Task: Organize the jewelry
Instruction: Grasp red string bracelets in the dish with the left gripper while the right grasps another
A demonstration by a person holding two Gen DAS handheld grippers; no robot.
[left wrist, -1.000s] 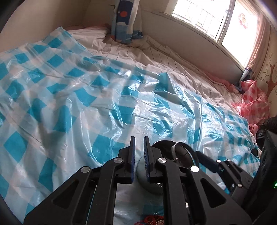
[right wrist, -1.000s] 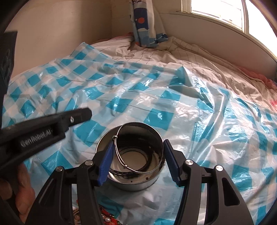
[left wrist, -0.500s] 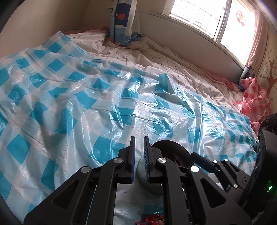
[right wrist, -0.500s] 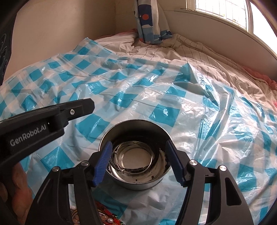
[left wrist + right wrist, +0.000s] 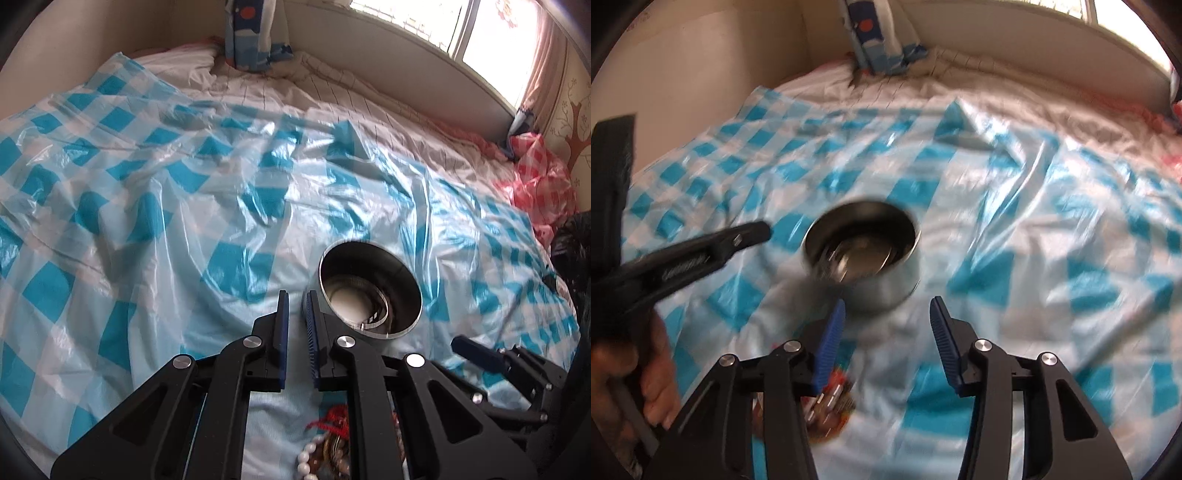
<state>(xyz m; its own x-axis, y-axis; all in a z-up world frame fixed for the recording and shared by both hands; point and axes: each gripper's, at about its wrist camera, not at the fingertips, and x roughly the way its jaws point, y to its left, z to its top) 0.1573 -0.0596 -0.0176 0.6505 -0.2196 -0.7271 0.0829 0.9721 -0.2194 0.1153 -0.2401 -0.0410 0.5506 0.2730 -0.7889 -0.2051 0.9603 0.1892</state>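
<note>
A round steel tin (image 5: 369,291) stands on the blue-checked plastic sheet (image 5: 155,206) with silver bangles (image 5: 373,314) lying inside; it also shows in the right wrist view (image 5: 864,258). My left gripper (image 5: 297,306) is nearly shut and empty, just left of the tin. My right gripper (image 5: 886,314) is open and empty, pulled back in front of the tin. A heap of red cord, pearl beads and other jewelry (image 5: 328,443) lies near me, also in the right wrist view (image 5: 831,402).
The sheet covers a bed with a white striped quilt (image 5: 332,85) behind. A blue patterned pillow (image 5: 251,33) leans on the back wall. A red-checked bag (image 5: 539,184) and a dark object (image 5: 572,258) lie at the right.
The bangle that hung at the tin's rim by the right gripper now lies inside the tin. The right gripper has pulled back and away from the tin. The left gripper shifted slightly.
</note>
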